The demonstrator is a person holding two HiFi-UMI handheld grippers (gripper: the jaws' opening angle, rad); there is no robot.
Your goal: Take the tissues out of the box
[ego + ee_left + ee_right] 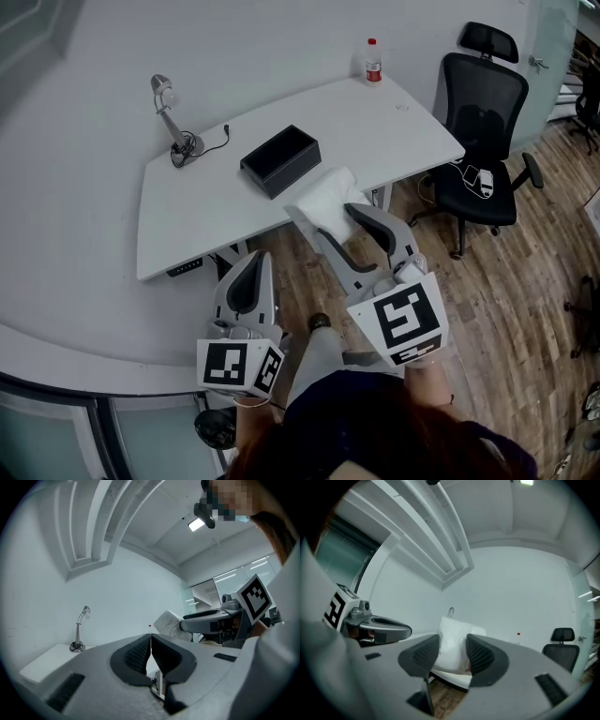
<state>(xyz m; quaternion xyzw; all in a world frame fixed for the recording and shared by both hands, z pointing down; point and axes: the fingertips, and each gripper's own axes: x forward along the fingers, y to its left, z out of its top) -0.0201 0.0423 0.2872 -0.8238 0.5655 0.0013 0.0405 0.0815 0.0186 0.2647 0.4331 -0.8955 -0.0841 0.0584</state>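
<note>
The box [279, 160] central on the bench [187, 220]
A lamp [174, 120] left of it, bottle [373, 61] at the far right corner, tissues [323, 199] just before it, office chair [483, 141] right of the bench.

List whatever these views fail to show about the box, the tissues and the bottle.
Inside of the black box: head view, dark and too small to tell whether tissues remain; neither gripper view shows it.
Near end of the tissue pack: behind the jaws of the right gripper in the head and right gripper views.
Label on the bottle: head view, too small to read.
Most of the desk lamp: right gripper view, hidden by the tissue pack.
</note>
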